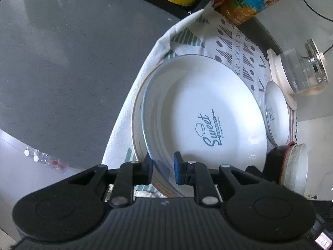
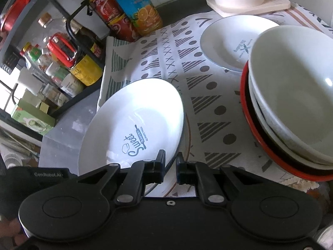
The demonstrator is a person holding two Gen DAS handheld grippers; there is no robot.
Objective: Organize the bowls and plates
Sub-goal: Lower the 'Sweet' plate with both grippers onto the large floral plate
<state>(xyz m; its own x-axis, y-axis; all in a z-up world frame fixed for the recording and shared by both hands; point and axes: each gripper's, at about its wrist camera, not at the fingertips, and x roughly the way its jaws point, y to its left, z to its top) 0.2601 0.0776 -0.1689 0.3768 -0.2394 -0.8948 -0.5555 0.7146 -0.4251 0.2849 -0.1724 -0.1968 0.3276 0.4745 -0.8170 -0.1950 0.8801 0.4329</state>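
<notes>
Claws: L (image 1: 163, 166) + R (image 2: 170, 162) both clamp "Sweet" plate (image 2: 133, 125) rim.

The left gripper (image 1: 163, 165) points steeply downward, its black linkage arms fanning out from the ribbed body at 6 o'clock. Its two blue-padded fingers (image 1: 178, 169) stand a narrow gap apart, the rim of the Sweet plate (image 1: 208, 112) passing between them; whether the pads press on it cannot be told. The right gripper (image 2: 170, 164) also tilts steeply down, its body filling the view toward 6 o'clock. Its black fingers (image 2: 160, 162) are drawn close and clamp the near edge of that same plate, which runs off toward 10 o'clock.
</notes>
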